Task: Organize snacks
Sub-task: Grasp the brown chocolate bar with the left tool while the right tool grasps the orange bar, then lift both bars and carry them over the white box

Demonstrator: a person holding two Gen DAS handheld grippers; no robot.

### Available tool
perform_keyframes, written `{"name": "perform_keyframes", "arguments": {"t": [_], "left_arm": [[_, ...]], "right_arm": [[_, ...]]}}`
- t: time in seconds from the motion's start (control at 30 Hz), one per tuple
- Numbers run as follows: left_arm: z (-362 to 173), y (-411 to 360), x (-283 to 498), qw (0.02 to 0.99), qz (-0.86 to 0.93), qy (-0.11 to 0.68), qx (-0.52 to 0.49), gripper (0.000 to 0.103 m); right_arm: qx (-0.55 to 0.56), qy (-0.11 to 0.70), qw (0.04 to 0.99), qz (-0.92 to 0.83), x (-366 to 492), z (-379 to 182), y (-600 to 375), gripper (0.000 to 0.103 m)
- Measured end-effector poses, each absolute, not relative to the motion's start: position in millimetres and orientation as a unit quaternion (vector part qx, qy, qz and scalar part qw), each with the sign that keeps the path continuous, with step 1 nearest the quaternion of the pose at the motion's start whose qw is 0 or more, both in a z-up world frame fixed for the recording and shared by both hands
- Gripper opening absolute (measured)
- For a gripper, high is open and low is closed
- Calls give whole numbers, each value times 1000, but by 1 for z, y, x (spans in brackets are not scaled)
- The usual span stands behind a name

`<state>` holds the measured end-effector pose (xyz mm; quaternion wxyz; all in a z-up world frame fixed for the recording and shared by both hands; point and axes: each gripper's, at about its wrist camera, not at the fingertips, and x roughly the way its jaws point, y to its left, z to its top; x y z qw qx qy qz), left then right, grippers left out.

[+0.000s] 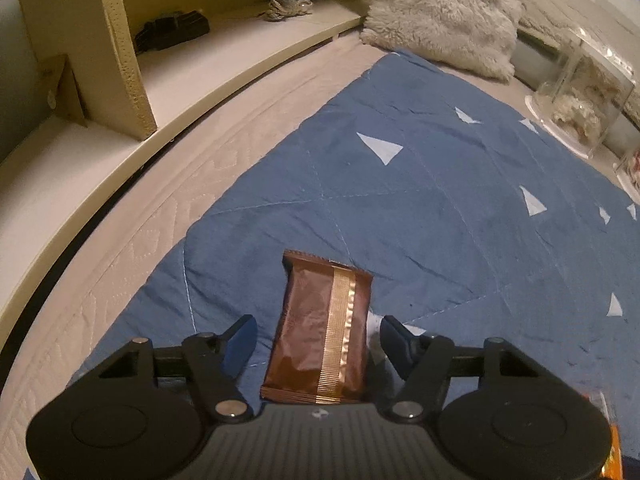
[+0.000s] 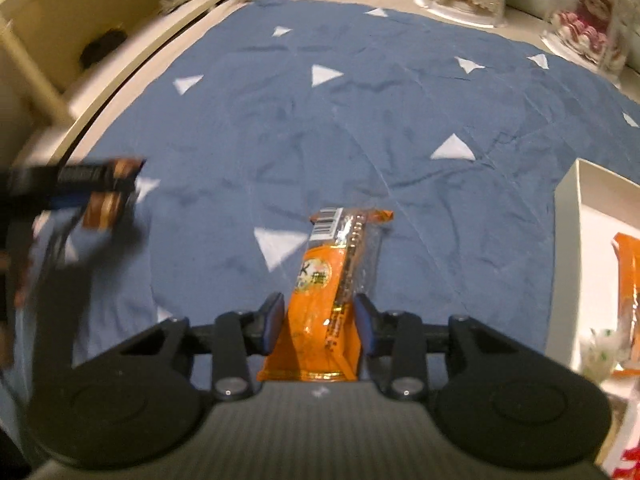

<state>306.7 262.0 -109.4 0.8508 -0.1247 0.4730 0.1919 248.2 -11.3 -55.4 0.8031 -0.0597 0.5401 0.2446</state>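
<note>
The right gripper (image 2: 318, 322) has its jaws clamped on an orange snack packet (image 2: 328, 304). The left gripper (image 1: 316, 344) has jaws apart, either side of a brown packet (image 1: 320, 332) on the blue quilt (image 1: 420, 200). A white box (image 2: 568, 248) sits right.

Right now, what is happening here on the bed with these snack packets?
A person is sorting snacks with two hand-held grippers. The right gripper is shut on an orange packet above the blue quilt. A white box at the right already holds another orange packet. The left gripper has a brown packet between its fingers, but they do not press it yet.
</note>
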Motion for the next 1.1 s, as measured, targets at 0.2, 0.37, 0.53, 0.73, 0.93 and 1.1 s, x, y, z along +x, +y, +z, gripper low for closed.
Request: {"name": "perform_keyframes", "arguments": {"t": [0.2,0.37,0.53,0.73,0.93,1.1], "left_arm": [[-111,259,308,849,200,477,-110,60],[-113,257,308,850,199,479,-94,57],[-113,254,309,850,198,481,-80,52],[-109,253,305,851,194,481,-85,46],[-97,248,297,855,181,474,-109,45],[-78,234,287,866,164,458,-116,45]], "right_arm": [[-59,546,798,248,232,-54,-21,45],[-16,559,800,215,243,-64,-19,47],[-16,560,807,188,250,-71,-11,50],[-9,570,802,177,259,-84,-8,42],[-12,547,815,188,259,-75,-9,39],[-4,518,832,199,257,-57,-19,39]]}}
